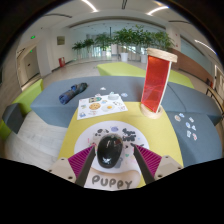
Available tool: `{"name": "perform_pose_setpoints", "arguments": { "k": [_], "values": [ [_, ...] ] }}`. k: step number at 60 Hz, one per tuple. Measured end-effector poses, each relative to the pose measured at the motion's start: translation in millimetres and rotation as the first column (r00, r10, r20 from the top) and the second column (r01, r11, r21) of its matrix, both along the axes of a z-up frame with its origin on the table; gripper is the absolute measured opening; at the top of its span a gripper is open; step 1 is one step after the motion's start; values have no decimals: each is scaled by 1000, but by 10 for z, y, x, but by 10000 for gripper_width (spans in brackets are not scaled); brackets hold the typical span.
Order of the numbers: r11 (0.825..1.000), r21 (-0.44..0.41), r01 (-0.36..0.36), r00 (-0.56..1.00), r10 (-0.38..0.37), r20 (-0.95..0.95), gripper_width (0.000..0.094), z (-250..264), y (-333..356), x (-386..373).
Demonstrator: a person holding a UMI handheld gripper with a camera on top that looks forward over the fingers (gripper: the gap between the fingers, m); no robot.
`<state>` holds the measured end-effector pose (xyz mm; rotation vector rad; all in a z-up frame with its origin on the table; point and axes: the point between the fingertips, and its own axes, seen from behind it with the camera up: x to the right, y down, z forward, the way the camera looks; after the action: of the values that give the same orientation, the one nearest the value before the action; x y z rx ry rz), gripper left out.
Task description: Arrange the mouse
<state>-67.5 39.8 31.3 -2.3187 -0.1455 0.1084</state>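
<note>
A black glossy mouse [109,151] sits between my gripper's [111,156] two fingers, whose magenta pads [78,160] press against its left and right sides. It is held above a white round mat [112,178] printed "PUPPY" that lies on the yellow table [165,140]. The mouse's front points away from me, toward a small dark object [113,132] just beyond the fingers.
Beyond the fingers lie a white printed sheet with coloured pictures [102,104] and a tall red-orange box [155,80] standing on a white round base. A dark blue object [72,94] lies further left. Small white pieces [186,122] lie to the right. Plants stand far behind.
</note>
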Motion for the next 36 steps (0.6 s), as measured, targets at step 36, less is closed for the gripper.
{"name": "perform_pose_setpoints", "arguments": {
  "k": [36],
  "values": [
    [987,148,-63,995,73,-63,820,937,-1579,39]
  ]
}}
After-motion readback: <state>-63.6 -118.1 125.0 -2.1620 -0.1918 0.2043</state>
